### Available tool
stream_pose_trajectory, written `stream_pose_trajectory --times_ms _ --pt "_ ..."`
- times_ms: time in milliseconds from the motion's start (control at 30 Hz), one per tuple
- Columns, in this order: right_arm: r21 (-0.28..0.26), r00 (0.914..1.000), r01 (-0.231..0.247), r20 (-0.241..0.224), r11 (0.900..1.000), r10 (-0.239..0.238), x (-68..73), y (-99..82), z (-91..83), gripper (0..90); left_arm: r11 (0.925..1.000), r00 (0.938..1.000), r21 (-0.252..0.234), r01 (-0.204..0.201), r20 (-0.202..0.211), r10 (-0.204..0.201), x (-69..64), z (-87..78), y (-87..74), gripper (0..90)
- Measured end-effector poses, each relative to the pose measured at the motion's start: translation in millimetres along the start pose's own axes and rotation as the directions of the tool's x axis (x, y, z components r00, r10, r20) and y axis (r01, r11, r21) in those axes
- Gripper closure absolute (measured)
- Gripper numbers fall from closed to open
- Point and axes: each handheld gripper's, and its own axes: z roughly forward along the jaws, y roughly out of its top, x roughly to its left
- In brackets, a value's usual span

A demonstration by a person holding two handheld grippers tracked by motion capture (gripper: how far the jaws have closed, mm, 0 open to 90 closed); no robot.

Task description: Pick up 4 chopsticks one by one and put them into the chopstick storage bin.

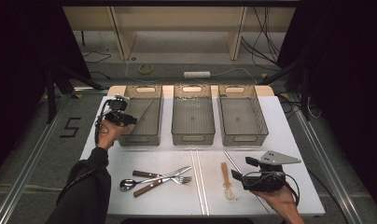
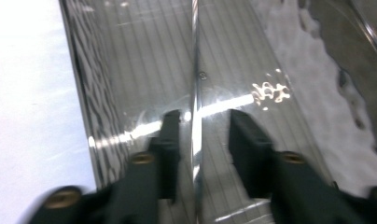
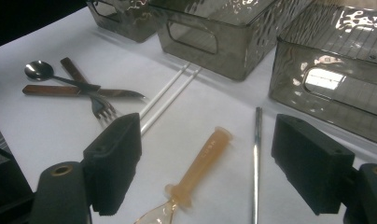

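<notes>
In left bin, thin rod between parted jaws, seemingly untouched

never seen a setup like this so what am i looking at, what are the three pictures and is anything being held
A person holds a handheld two-jaw gripper in each hand at a white table. One camera looks down from above; the others ride on each gripper.

The left gripper is over the left bin, jaws apart around a thin clear stick leaning in it; the pads don't seem to press it.

The right gripper is open and holds nothing, above an amber plastic spoon and a metal straw.

Also there: two more bins, white sticks, and a crossed spoon, fork and knife.
</notes>
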Motion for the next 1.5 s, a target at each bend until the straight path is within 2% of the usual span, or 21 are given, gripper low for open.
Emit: stream_pose_trajectory --times_ms 167,267,367,433,500,567,667,700,767,800,867,900,1067,1100,1133,1167,1300,1500 --pt "0.01 1.0 -0.001 0.003 0.9999 0.001 -0.6 0.5 -0.7 25.2 0.9997 0.9999 -0.022 0.005 0.015 -0.004 -4.3 -10.4 -0.1 47.1" --pt "0.025 0.9999 0.0 0.016 0.9997 0.0 -1.4 1.1 -0.8 25.3 0.9989 0.9985 -0.046 0.006 0.055 -0.003 -9.4 -19.6 -3.2 41.5" --pt "0.087 0.999 0.007 0.043 0.9962 -0.011 -1.9 2.8 -0.4 27.2 0.9977 0.9951 -0.068 -0.001 0.099 0.008 -15.4 -29.5 -8.2 36.5" --pt "0.161 0.9984 0.008 0.054 0.987 -0.017 -2.8 4.4 1.3 27.8 0.9966 0.9925 -0.08 -0.02 0.119 0.029 -20.8 -36.4 -12.9 34.1" --pt "0.241 0.9975 0.017 0.063 0.9703 -0.033 -3.4 6.8 2.7 29.6 0.9952 0.9902 -0.085 -0.049 0.126 0.06 -26.8 -42.6 -18.0 32.0" --pt "0.313 0.9969 0.016 0.068 0.9497 -0.039 -4.5 9.8 4.1 32.1 0.9926 0.9871 -0.099 -0.07 0.137 0.083 -32.7 -48.8 -24.0 30.4" --pt "0.4 0.9971 -0.01 0.073 0.9164 -0.02 -8.6 13.1 5.6 34.4 0.9883 0.981 -0.122 -0.091 0.16 0.11 -39.6 -57.8 -34.6 28.5" --pt "0.429 0.9971 -0.02 0.075 0.9033 -0.013 -10.7 13.8 6.7 35.4 0.9867 0.9796 -0.134 -0.092 0.165 0.114 -42.1 -59.8 -38.3 28.1" --pt "0.482 0.9963 -0.025 0.084 0.8755 -0.018 -14.5 14.4 9.5 37.4 0.984 0.9755 -0.133 -0.119 0.169 0.141 -46.6 -62.9 -43.7 26.8" --pt "0.516 0.9957 -0.026 0.09 0.8562 -0.024 -16.0 14.1 11.6 38.2 0.9822 0.9747 -0.145 -0.12 0.171 0.144 -48.1 -65.2 -46.7 26.2" --pt "0.565 0.9937 -0.029 0.105 0.8248 -0.038 -17.6 13.4 14.6 41.4 0.9784 0.9684 -0.153 -0.138 0.186 0.166 -51.6 -68.2 -52.0 25.8" --pt "0.586 0.9943 -0.031 0.101 0.8097 -0.035 -17.9 12.9 16.1 42.9 0.9765 0.9676 -0.162 -0.142 0.185 0.171 -53.8 -69.5 -54.7 25.2" --pt "0.659 0.9948 -0.033 0.095 0.7517 -0.039 -19.5 10.6 23.4 50.4 0.9682 0.9542 -0.185 -0.169 0.216 0.207 -66.2 -76.2 -70.6 23.5" --pt "0.667 0.9946 -0.028 0.093 0.7445 -0.046 -19.7 10.2 24.7 52.4 0.9662 0.9515 -0.189 -0.175 0.219 0.216 -68.4 -77.6 -73.3 23.0" --pt "0.681 0.9945 -0.03 0.094 0.7319 -0.047 -19.5 10.1 25.8 54.5 0.9645 0.9494 -0.196 -0.177 0.224 0.22 -70.3 -79.0 -76.1 22.6" --pt "0.686 0.9948 -0.024 0.088 0.7269 -0.051 -19.4 9.7 27.0 56.1 0.9631 0.9475 -0.205 -0.175 0.231 0.221 -72.6 -79.7 -79.2 22.5" --pt "0.72 0.9944 -0.023 0.088 0.6933 -0.058 -19.4 9.8 33.1 60.6 0.956 0.938 -0.218 -0.197 0.242 0.248 -79.1 -80.9 -89.9 21.7" --pt "0.743 0.9935 -0.01 0.084 0.6698 -0.077 -20.9 10.1 43.7 68.7 0.9505 0.9359 -0.244 -0.192 0.246 0.252 -82.8 -85.3 -100.4 21.7"
